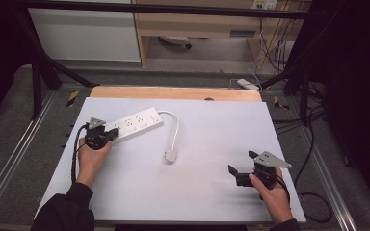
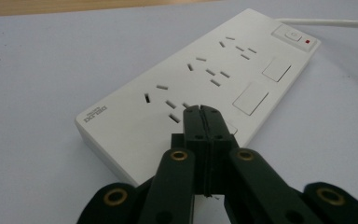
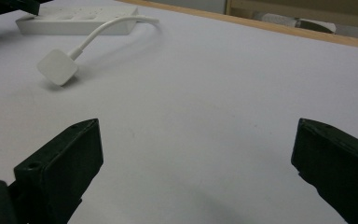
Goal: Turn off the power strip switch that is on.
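Note:
A white power strip (image 1: pixel 137 124) lies at the back left of the white table top (image 1: pixel 207 192); its cable (image 1: pixel 176 130) curves to a flat white plug (image 1: pixel 170 155). My left gripper (image 1: pixel 110 135) sits at the strip's left end. In the left gripper view its jaws are pressed together, tips (image 2: pixel 201 112) over the nearest socket of the strip (image 2: pixel 242 70), with nothing between them. My right gripper (image 1: pixel 243 162) hovers at the front right, jaws wide apart and empty. Its own view (image 3: pixel 198 154) faces the plug (image 3: pixel 57 66) and the strip (image 3: pixel 74 21) beyond.
The strip has a switch with a red light (image 2: pixel 292 34) at its far end. A wooden edge (image 1: pixel 173 92) borders the table's back. Cables (image 1: pixel 313 192) trail on the floor at the right, and a white adapter (image 1: pixel 247 84) lies behind the table.

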